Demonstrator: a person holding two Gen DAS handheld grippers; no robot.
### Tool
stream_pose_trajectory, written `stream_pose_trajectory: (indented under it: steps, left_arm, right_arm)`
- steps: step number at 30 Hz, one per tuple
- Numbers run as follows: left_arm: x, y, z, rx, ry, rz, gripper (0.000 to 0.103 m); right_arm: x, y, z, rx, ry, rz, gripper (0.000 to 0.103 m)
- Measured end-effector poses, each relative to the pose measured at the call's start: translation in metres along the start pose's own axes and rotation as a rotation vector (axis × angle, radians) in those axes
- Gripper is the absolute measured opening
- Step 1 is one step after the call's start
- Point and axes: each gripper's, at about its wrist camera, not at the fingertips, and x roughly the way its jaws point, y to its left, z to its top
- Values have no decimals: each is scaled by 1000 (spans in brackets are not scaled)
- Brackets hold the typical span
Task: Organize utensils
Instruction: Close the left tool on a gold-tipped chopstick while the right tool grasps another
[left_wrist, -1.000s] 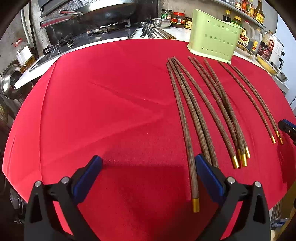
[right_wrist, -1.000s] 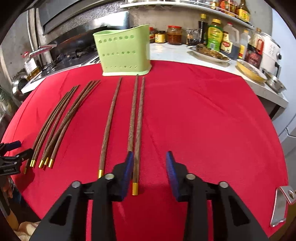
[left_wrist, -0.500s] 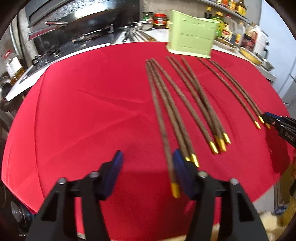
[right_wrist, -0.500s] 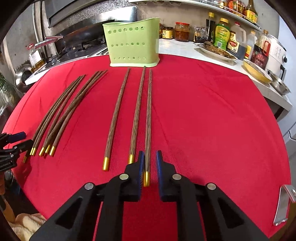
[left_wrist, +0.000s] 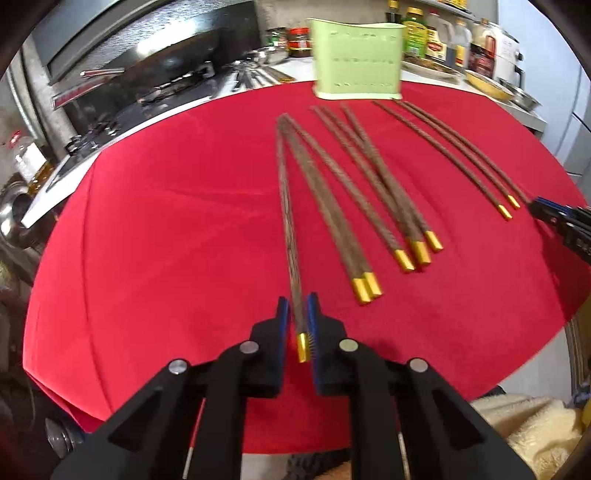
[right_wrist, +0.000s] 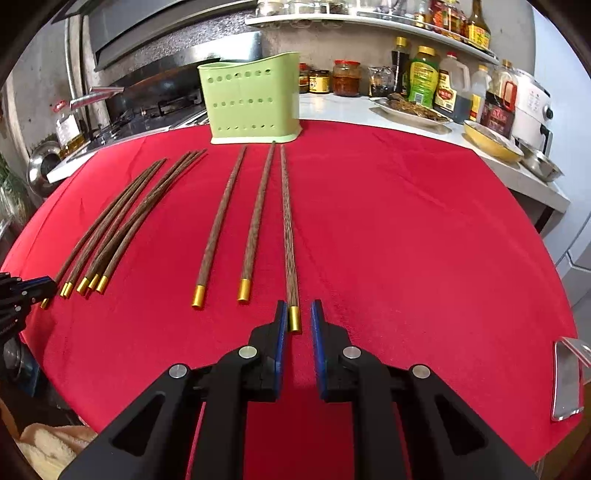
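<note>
Several dark wooden chopsticks with gold ends lie fanned on a red cloth, pointing at a green perforated utensil holder at the back. My left gripper is shut on the leftmost chopstick near its gold end. My right gripper straddles the gold end of the rightmost chopstick. A gap shows beside its right pad, so it stands narrowly open. Two more chopsticks lie just to the left, and a bundle lies farther left. The green holder stands upright.
A stove with a wok sits at the back left, with metal utensils beside it. Bottles and jars, a yellow bowl and a white appliance line the counter. A shiny flat object lies at the cloth's right edge.
The left jaws went from wide open to closed around the leftmost chopstick as the gripper slid over it. The right jaws narrowed around the rightmost chopstick's gold end.
</note>
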Motion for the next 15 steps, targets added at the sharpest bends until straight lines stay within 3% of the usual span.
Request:
stream_pose_trajectory:
  steps: [11, 14, 15]
  left_arm:
    - [-5, -2, -9, 1, -27, 12, 11]
    - [-6, -1, -11, -2, -40, 8, 11]
    - [-5, 1, -10, -8, -49, -6, 10]
  right_arm:
    - [0, 11, -6, -47, -23, -9, 18]
    - [-3, 10, -10, -43, -47, -12, 14]
    - [-3, 11, -11, -43, -58, -15, 7]
